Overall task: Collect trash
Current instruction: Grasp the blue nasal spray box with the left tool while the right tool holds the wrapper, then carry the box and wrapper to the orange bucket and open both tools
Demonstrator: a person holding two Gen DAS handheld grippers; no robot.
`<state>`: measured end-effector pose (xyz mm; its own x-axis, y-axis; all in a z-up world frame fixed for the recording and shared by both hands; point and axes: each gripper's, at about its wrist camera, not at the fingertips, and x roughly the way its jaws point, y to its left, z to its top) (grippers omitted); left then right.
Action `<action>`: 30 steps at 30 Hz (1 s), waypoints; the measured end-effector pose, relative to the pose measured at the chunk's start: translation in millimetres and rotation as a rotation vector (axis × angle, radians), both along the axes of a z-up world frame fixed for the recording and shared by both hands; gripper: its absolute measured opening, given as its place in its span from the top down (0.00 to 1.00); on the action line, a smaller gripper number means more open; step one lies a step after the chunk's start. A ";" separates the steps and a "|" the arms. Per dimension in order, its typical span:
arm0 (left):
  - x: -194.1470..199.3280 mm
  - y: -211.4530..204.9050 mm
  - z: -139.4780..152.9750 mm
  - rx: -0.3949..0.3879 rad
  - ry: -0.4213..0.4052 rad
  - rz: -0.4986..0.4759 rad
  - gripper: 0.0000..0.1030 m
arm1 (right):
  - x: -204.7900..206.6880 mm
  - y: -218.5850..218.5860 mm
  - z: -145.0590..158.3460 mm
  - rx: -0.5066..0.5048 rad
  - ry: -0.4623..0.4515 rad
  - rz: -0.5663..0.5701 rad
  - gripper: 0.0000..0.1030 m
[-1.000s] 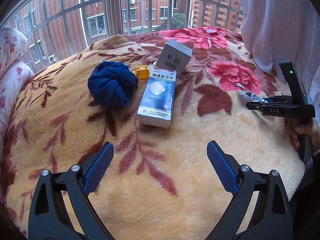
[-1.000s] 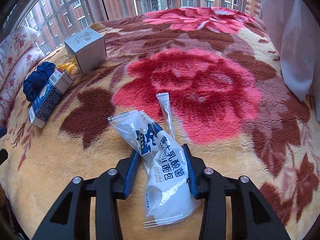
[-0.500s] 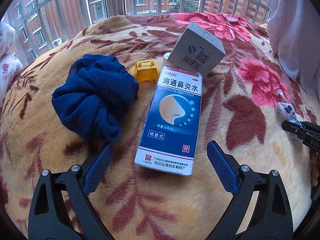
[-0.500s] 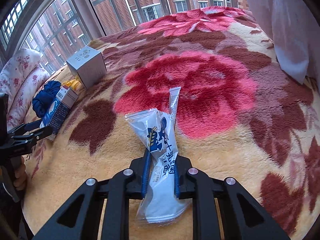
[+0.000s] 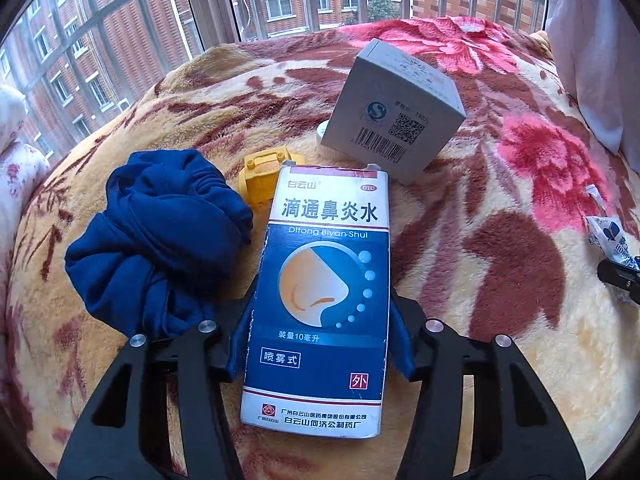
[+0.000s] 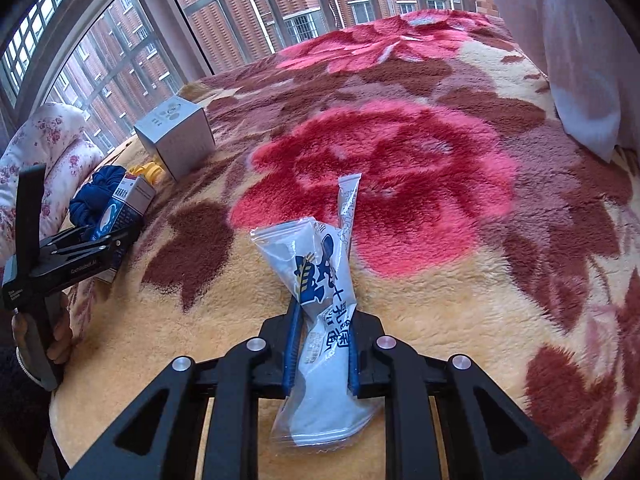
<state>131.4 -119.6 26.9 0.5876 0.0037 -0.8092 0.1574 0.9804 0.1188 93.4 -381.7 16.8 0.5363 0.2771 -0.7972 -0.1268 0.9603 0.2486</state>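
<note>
My left gripper (image 5: 320,344) is shut on a blue and white nasal spray box (image 5: 320,300) that lies on the floral blanket (image 5: 500,340). My right gripper (image 6: 322,354) is shut on a clear bread wrapper (image 6: 320,304) with blue print and holds it just above the blanket. A thin clear sachet (image 6: 347,204) lies behind the wrapper. The left gripper and its box (image 6: 120,216) also show at the left of the right wrist view. The wrapper's end (image 5: 608,236) shows at the right edge of the left wrist view.
A grey carton (image 5: 394,120) stands behind the spray box, with a white cap (image 5: 326,138) beside it. A yellow plastic piece (image 5: 262,174) and a bundled blue cloth (image 5: 160,236) lie to the left. White curtain (image 6: 580,40) hangs at the right. Window bars stand behind the bed.
My left gripper moved forward to the spray box and closed on its sides. My right gripper closed on the bread wrapper and lifted it slightly.
</note>
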 end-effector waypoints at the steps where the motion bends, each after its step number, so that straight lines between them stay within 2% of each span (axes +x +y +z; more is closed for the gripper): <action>1: -2.2 -1.8 0.8 0.019 -0.012 0.002 0.50 | -0.1 0.3 0.1 -0.004 0.000 -0.001 0.81; 3: -8.8 -3.3 5.0 0.038 -0.042 0.012 0.50 | -0.2 1.1 0.4 -0.014 -0.001 -0.001 0.81; 8: -27.1 5.4 21.2 -0.009 -0.069 0.029 0.50 | -1.5 4.1 2.3 -0.047 -0.011 -0.009 0.82; 12: -56.1 9.2 36.2 -0.011 -0.093 0.031 0.50 | -9.6 7.7 13.9 -0.099 -0.054 -0.044 0.82; 14: -74.2 12.4 45.9 -0.017 -0.114 0.024 0.50 | -19.4 12.1 24.3 -0.071 -0.079 -0.043 0.82; 17: -99.0 16.3 56.8 -0.033 -0.137 0.019 0.50 | -39.4 30.1 37.3 -0.010 -0.104 -0.016 0.82; 21: -131.2 22.6 64.9 -0.058 -0.147 0.023 0.50 | -77.1 70.9 48.5 0.015 -0.133 0.066 0.82; 25: -163.0 27.7 67.2 -0.059 -0.161 0.018 0.50 | -117.8 104.4 55.1 0.052 -0.159 0.132 0.82; 30: -204.0 41.3 65.9 -0.108 -0.160 0.016 0.50 | -165.5 129.1 59.5 0.081 -0.174 0.176 0.82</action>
